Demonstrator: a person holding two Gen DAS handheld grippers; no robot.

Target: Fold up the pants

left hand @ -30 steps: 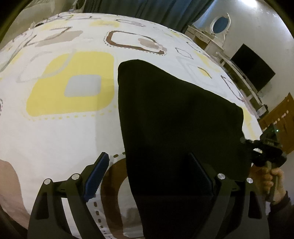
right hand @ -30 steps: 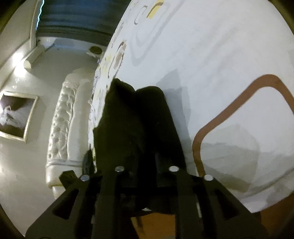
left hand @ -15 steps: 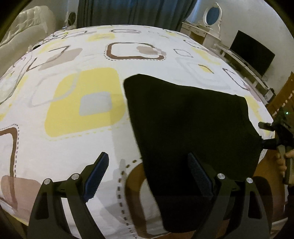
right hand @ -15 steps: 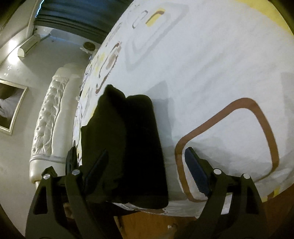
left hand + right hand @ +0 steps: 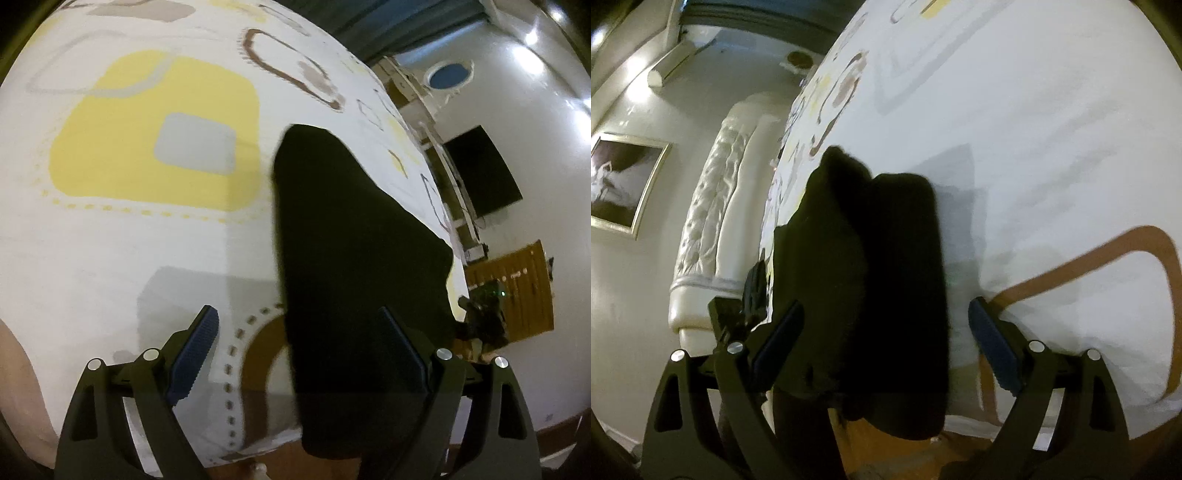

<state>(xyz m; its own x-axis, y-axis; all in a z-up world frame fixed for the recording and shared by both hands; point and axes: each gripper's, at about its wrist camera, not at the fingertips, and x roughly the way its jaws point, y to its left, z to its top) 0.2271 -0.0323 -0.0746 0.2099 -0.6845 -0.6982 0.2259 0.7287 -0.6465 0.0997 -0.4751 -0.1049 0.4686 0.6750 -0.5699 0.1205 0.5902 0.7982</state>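
Pants folded on bed, near edge hanging over; dresser beyond bed.

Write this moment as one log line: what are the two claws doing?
task: fold pants | left gripper: open, nothing held | right gripper: jaws opening, pads off cloth | black pants: folded, at edge of bed

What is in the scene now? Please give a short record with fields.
garment: black pants, folded, lying flat on the bedsheet
surface: white patterned bedsheet
pants position: at the near bed edge, one end hanging over
left gripper: open, holds nothing
right gripper: jaws opening, pants between them, not pressed
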